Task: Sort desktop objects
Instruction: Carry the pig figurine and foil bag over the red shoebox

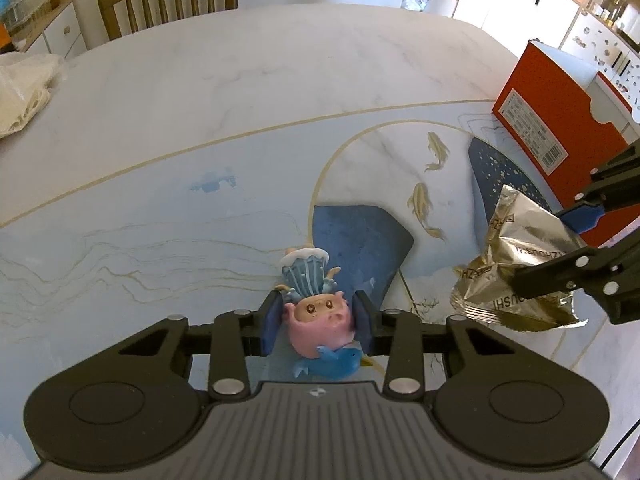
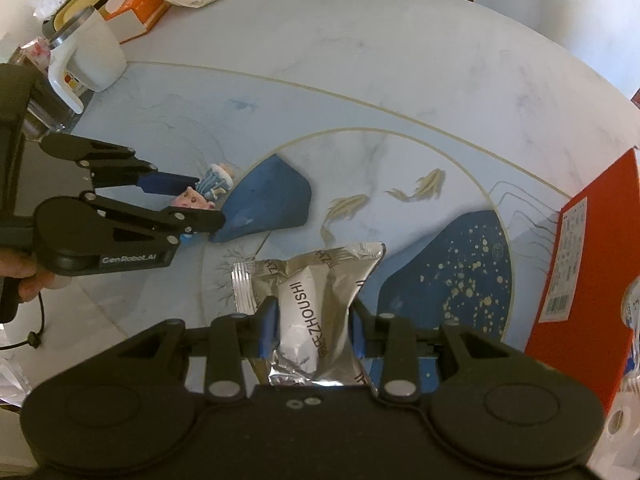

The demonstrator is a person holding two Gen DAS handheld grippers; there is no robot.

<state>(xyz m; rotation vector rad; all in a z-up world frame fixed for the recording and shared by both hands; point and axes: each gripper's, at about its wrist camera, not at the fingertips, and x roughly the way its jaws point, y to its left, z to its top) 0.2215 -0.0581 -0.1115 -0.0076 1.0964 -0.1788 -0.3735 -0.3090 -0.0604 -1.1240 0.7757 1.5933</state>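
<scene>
While left jaws clamp the figurine [image 1: 320,312], right jaws pinch the foil packet [image 2: 312,320].

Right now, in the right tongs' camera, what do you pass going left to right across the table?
White mug → left tongs around the little doll → silver snack packet in the right tongs → red box.

The left gripper [image 1: 318,322] was clamped on a figurine [image 1: 320,312]; the right gripper [image 2: 314,330] pinched a foil packet [image 2: 316,312]. A hand [image 2: 24,284] held the left grip.
</scene>
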